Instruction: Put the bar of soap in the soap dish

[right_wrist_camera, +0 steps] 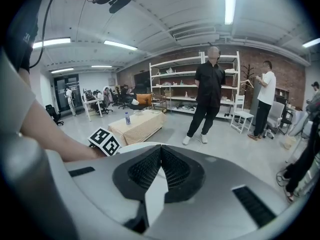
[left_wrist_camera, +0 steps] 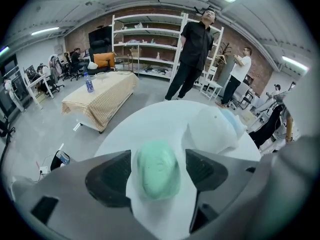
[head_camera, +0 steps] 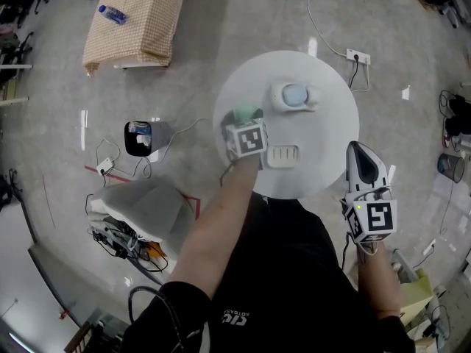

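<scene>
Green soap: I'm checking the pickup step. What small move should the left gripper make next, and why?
Most likely close the left gripper on the soap. Its jaws stand apart with the green bar lying between them on the white table, a gap on each side, so nothing is gripped yet. The right gripper is shut and empty.

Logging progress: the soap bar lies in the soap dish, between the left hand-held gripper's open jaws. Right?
No. The head view shows the soap bar on the table near the empty soap dish, not in it. It is between the open jaws of the left hand-held gripper.
</scene>
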The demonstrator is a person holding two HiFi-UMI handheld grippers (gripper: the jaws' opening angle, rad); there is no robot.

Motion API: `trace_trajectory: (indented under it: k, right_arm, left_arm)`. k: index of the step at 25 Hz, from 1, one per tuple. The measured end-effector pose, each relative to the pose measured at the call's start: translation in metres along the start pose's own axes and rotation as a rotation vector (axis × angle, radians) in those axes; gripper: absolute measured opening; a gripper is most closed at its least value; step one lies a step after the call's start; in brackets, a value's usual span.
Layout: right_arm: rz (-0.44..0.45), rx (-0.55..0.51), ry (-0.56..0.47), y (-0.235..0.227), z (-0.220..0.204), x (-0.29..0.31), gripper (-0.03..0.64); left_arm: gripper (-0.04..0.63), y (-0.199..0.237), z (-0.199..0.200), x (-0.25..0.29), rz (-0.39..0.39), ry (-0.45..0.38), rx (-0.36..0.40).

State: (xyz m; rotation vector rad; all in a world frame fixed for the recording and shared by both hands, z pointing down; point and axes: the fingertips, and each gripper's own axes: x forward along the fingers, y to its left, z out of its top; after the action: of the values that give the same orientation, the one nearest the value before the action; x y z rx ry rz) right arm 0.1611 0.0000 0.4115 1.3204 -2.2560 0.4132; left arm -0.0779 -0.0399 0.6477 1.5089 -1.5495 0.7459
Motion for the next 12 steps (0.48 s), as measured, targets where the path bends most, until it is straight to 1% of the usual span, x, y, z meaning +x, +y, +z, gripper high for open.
trace_trajectory:
  k: [3, 6, 9, 12]
  right_arm:
    - [0.001, 0.010, 0.002, -0.003, -0.002, 0.002, 0.014]
    - [0.002, 0.016, 0.004, -0.004, -0.003, 0.003, 0.015]
    - [-0.002, 0.023, 0.006, -0.008, -0.004, 0.003, 0.015]
    - [-0.006, 0.031, 0.006, -0.010, -0.006, 0.002, 0.014]
  left_arm:
    - [0.341, -0.001, -0.007, 0.006, 0.007, 0.029, -0.025]
    - [0.341, 0.002, -0.012, 0.011, 0.032, 0.045, -0.030]
    - [0.339, 0.005, -0.010, 0.012, 0.070, 0.038, -0.022]
    - [0.339, 0.006, -0.011, 0.013, 0.098, 0.028, -0.039]
